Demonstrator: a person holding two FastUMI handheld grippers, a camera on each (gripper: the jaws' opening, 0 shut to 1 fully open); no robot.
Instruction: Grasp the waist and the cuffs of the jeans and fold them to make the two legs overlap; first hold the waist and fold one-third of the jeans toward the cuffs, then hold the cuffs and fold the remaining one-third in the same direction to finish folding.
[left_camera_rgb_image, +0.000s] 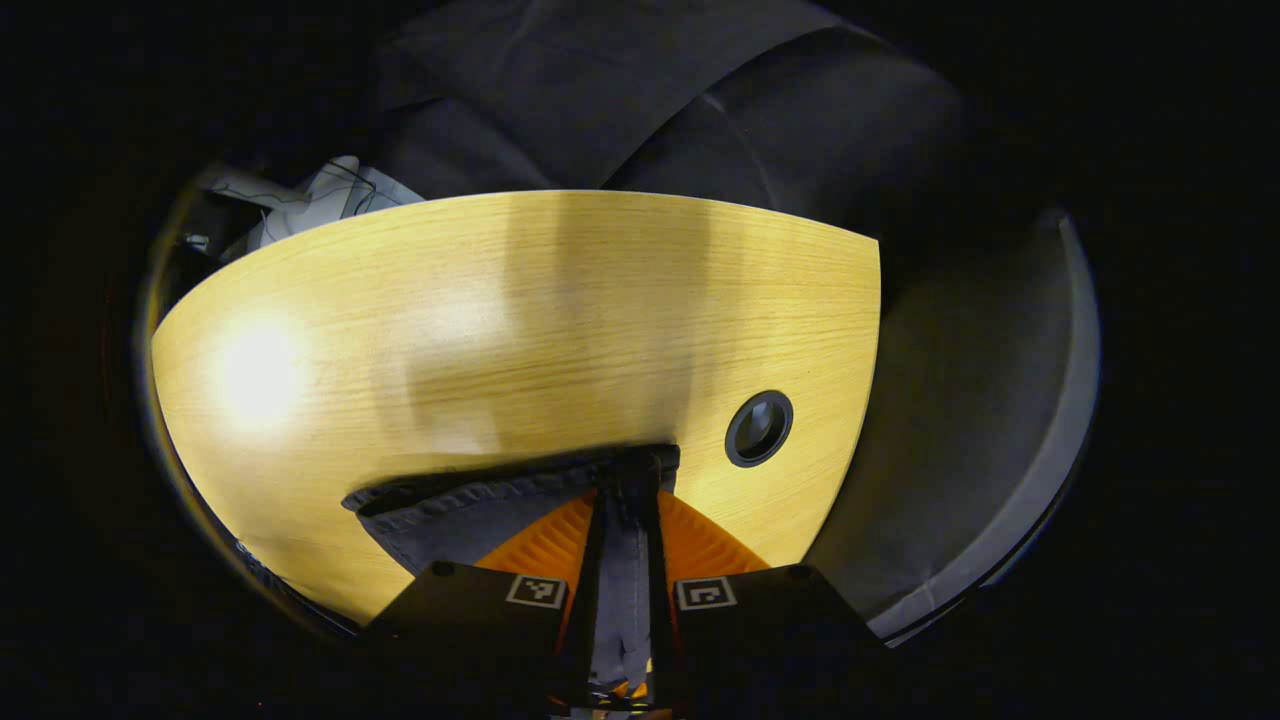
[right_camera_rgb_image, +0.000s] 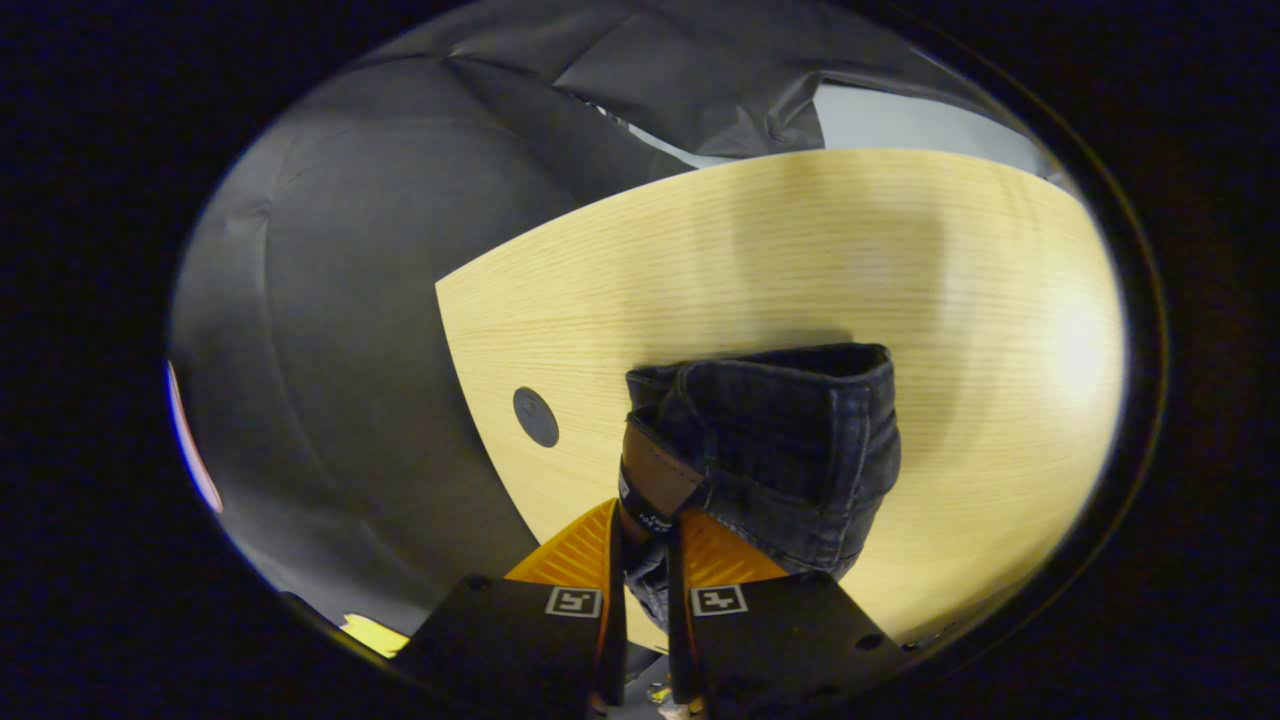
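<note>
In the left gripper view the wooden surface (left_camera_rgb_image: 520, 320) spreads wide and bare ahead of the left tool (left_camera_rgb_image: 622, 500), its far edge curving across the upper part and its right edge falling away just past a round dark grommet hole (left_camera_rgb_image: 759, 428). Beyond those edges hangs dark cloth (left_camera_rgb_image: 620, 100), with some pale crumpled material (left_camera_rgb_image: 330, 195) past the far left corner. In the right gripper view the same surface (right_camera_rgb_image: 900, 260) runs open to the right, while its left edge and the grommet hole (right_camera_rgb_image: 536, 417) lie close beside the right tool (right_camera_rgb_image: 645, 530).

The jeans (left_camera_rgb_image: 470, 505) sit right at both tools. In the left gripper view a stitched denim hem lies on the wood just ahead and to the left of the fingers. In the right gripper view the jeans (right_camera_rgb_image: 790, 440) bunch up above the wood, a brown leather patch (right_camera_rgb_image: 655, 465) showing by the fingertips.

The left tool is clenched on the jeans, denim pinched in the narrow slot between its fingers. The right tool likewise grips the jeans near the patch, fingers nearly together.
</note>
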